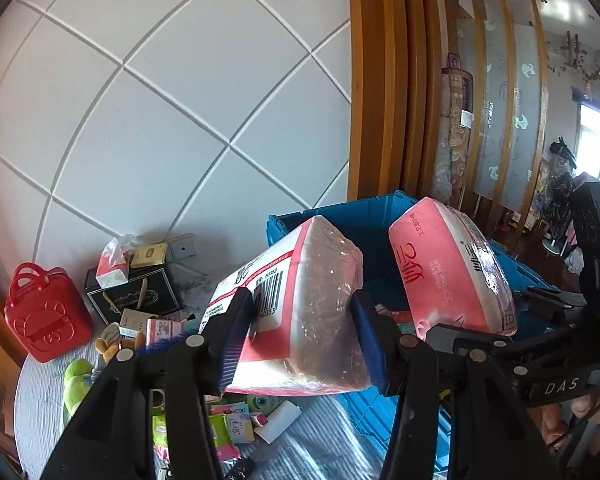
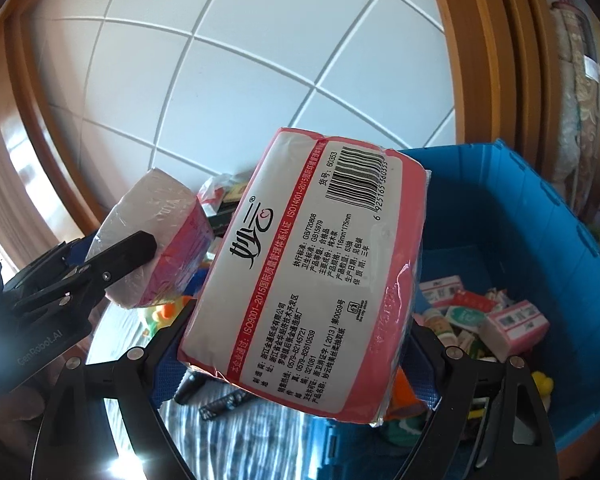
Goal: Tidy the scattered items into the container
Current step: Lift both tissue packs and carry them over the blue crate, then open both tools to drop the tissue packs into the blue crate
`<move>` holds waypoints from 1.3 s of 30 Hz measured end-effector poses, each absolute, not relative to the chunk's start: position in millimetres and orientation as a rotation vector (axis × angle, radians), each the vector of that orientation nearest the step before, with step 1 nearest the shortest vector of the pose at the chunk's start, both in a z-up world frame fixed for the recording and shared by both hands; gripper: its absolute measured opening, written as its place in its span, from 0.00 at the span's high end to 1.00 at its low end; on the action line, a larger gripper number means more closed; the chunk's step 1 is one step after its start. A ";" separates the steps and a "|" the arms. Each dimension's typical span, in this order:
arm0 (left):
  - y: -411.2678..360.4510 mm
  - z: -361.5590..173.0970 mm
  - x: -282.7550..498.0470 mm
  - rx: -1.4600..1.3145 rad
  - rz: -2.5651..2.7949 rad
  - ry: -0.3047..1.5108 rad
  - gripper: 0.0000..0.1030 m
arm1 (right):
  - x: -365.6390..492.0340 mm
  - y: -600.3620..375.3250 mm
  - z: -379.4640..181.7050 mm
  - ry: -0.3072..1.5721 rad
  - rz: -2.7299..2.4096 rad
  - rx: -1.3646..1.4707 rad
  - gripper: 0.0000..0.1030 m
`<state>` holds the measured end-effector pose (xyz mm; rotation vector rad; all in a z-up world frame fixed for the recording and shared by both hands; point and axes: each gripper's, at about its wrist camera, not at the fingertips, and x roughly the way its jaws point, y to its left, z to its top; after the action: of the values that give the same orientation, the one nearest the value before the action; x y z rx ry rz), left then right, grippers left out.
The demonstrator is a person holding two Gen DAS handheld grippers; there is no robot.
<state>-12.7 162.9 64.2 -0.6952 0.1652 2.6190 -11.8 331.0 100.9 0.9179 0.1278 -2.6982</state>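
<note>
A white tiled wall [image 1: 172,120] meets a wooden door frame [image 1: 384,80].

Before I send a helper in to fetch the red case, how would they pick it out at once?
Start at the white panelled wall with diagonal grooves and drop to the cluttered grey surface below it. At its far left end, left of the black box topped by a tissue pack, stands the red case. It alone is solid red plastic, with looped handles and an embossed cartoon face.
</note>
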 end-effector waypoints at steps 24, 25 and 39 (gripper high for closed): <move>315.8 57.9 -79.2 -0.716 2.372 0.235 0.51 | -46.6 451.2 122.3 -0.033 -2.891 0.991 0.13; 319.6 56.7 -81.8 -0.720 2.366 0.238 0.51 | -48.6 454.2 121.6 -0.038 -2.896 0.997 0.13; 364.9 58.0 -114.0 -0.742 2.330 0.218 0.50 | -75.8 483.0 124.2 -0.053 -2.940 1.040 0.12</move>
<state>-114.0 364.9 58.0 -0.7422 0.2179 2.3305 -75.8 483.0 124.2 1.0395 -0.0533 -2.9399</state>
